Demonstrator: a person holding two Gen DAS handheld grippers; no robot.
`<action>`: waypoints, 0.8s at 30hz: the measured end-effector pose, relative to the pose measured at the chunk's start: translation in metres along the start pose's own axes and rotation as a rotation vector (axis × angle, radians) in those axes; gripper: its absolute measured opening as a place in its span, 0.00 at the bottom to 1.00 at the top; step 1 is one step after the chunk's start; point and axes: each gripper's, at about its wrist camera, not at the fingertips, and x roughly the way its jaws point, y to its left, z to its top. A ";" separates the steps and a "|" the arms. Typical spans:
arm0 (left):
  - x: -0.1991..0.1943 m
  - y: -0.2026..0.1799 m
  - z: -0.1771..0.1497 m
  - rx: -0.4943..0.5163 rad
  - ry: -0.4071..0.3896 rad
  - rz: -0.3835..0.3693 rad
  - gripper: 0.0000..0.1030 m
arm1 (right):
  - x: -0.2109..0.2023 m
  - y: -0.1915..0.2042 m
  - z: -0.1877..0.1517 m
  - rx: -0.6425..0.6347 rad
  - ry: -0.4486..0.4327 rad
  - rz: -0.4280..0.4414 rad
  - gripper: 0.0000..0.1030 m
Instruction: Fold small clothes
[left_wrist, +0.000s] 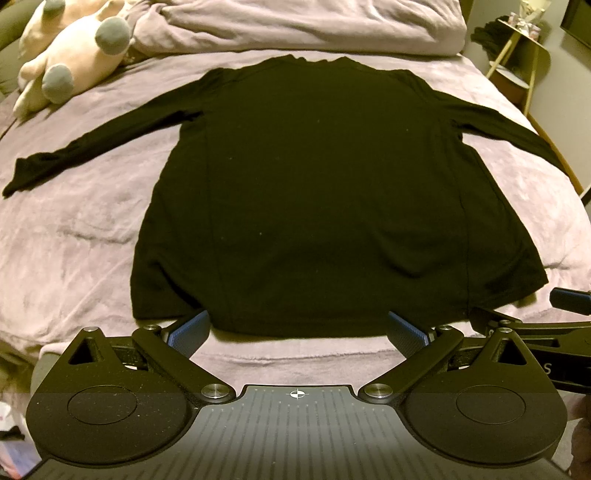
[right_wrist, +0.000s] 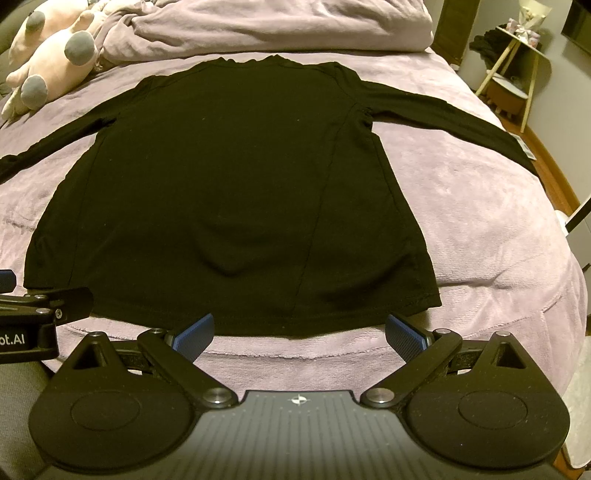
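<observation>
A black long-sleeved shirt (left_wrist: 317, 192) lies flat on the bed with its hem toward me, collar at the far end and both sleeves spread out sideways. My left gripper (left_wrist: 297, 332) is open at the near hem, its blue pads (left_wrist: 190, 334) wide apart with nothing between them. In the right wrist view the same shirt (right_wrist: 229, 192) fills the middle. My right gripper (right_wrist: 299, 332) is open too, just short of the hem, nearer the shirt's right half. Each gripper shows at the edge of the other's view.
A lilac blanket (left_wrist: 74, 240) covers the bed, bunched in a heap (left_wrist: 295, 22) at the far end. A pale plush toy (left_wrist: 70, 55) lies at the far left. A small side table (right_wrist: 513, 74) stands off the bed's right side, where the mattress edge drops to the floor.
</observation>
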 end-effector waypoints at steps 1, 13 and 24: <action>0.000 0.000 0.000 0.000 0.000 -0.001 1.00 | 0.000 0.000 0.000 0.000 0.001 0.000 0.96; 0.001 0.001 0.000 -0.003 0.002 -0.003 1.00 | 0.000 -0.002 -0.001 0.010 0.000 0.005 0.96; 0.001 0.001 0.000 -0.003 0.002 -0.004 1.00 | 0.000 -0.002 -0.001 0.011 -0.001 0.005 0.96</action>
